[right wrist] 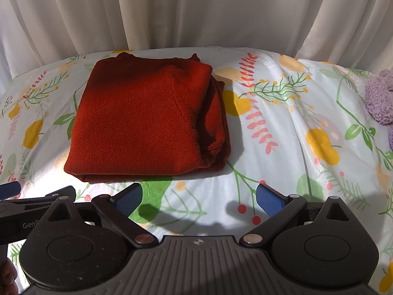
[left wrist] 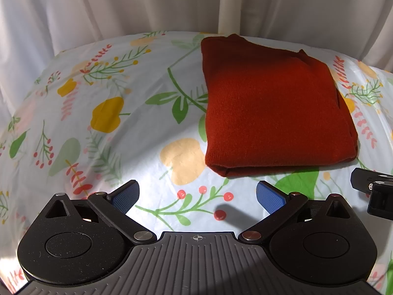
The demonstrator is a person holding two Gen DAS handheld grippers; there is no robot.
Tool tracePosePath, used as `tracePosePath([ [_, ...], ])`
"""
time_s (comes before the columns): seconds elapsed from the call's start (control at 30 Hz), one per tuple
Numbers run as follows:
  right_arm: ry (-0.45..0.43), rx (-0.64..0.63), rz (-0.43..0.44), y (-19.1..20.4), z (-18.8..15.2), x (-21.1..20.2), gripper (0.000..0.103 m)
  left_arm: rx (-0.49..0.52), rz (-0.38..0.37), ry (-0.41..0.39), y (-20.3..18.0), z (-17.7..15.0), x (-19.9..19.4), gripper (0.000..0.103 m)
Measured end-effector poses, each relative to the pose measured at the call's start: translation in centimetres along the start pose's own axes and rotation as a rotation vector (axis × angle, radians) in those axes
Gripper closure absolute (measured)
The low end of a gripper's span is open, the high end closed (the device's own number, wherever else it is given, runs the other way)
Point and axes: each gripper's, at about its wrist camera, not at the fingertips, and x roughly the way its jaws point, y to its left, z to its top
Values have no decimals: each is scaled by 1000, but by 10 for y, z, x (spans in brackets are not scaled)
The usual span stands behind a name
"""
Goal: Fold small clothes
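Observation:
A rust-red knitted garment (left wrist: 275,108) lies folded into a thick rectangle on the floral tablecloth (left wrist: 103,113); in the right wrist view the same garment (right wrist: 147,118) shows layered edges along its right side. My left gripper (left wrist: 197,196) is open just in front of the garment's near left corner, with nothing between its blue pads (left wrist: 124,198). My right gripper (right wrist: 198,198) is open too, empty, in front of the near right corner. Neither gripper touches the cloth.
White curtains (right wrist: 196,12) hang behind the table's far edge. A fuzzy lilac item (right wrist: 379,98) lies at the far right of the table. The right gripper's body (left wrist: 373,191) shows at the left view's right edge; the left gripper's body (right wrist: 36,196) sits beside the right one.

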Motion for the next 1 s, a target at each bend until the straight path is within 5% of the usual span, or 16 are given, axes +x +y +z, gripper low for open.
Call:
tracePosePath([
  [1.0,0,-2,-2,1,1,-2,4,5,-1,3,0,1,1,0],
])
